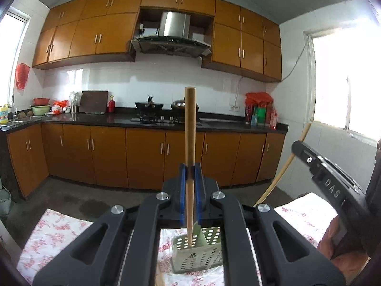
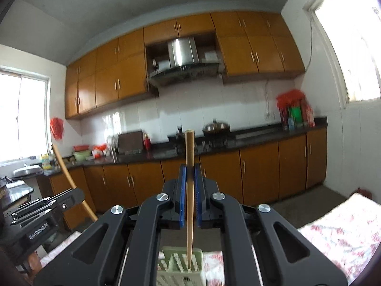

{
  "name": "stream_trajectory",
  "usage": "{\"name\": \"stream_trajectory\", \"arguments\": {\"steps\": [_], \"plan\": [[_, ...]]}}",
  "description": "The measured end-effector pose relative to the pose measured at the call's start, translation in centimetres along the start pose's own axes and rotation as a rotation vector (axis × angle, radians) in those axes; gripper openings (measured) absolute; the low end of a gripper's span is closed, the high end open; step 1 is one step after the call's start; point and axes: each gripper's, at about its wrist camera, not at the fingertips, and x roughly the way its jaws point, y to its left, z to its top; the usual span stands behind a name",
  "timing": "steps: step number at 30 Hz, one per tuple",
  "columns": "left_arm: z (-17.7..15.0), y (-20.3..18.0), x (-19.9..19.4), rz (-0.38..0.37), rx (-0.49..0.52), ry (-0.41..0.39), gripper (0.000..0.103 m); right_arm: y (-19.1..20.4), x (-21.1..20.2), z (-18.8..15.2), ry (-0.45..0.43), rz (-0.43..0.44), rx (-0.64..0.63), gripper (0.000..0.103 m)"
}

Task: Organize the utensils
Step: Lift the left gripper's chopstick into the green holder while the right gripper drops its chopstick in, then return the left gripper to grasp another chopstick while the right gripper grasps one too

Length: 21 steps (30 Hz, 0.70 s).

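I have one wooden chopstick (image 1: 190,128) pinched upright in the left gripper (image 1: 190,174) at the centre of the left view, its blue pads pressed tight on the shaft, and a second chopstick (image 2: 189,166) pinched the same way in the right gripper (image 2: 189,174) at the centre of the right view. Each tip hangs just over the pale green perforated utensil holder (image 1: 197,257), low in the middle of both frames, standing on the floral-cloth tabletop (image 1: 54,233). To do this step well, I think I should keep each stick vertical, line its tip up with one compartment, and lower it well inside before letting the pads part, so it does not catch on the divider or tip the light holder. I would seat one stick at a time, since the grippers sit close and could knock together. Count: two chopsticks, two grippers, one holder; how many compartments it has I cannot tell.
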Motion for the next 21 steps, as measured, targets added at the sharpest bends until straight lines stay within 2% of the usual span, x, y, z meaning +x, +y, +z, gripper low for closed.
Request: {"name": "stream_trajectory", "arguments": {"steps": [6, 11, 13, 15, 16, 17, 21], "plan": [[-3.4, -0.1, 2.9, -0.012, -0.006, 0.037, 0.009, -0.6, 0.4, -2.2, 0.096, 0.000, 0.015, 0.008], [-4.8, 0.4, 3.6, -0.012, -0.019, 0.082, 0.009, -0.1, 0.3, -2.7, 0.141, 0.014, 0.009, 0.008], [-5.0, 0.5, 3.6, -0.009, -0.017, 0.092, 0.012, 0.0, 0.1, -2.8, 0.158, 0.018, 0.002, 0.009], [-5.1, 0.7, 3.3, -0.008, -0.013, 0.093, 0.015, -0.1, -0.2, -2.6, 0.166, 0.018, -0.005, 0.019], [-5.0, 0.8, 3.0, -0.006, -0.013, 0.092, 0.018, -0.2, -0.7, -2.5, 0.165, 0.015, -0.008, 0.029], [-4.9, 1.0, 2.7, -0.002, -0.014, 0.088, 0.020, -0.3, -1.2, -2.3, 0.159, 0.012, -0.006, 0.035], [-4.3, 2.2, 0.6, 0.017, -0.035, 0.065, 0.028, -1.4, -3.1, -1.5, 0.151, 0.000, 0.015, 0.036]]}}
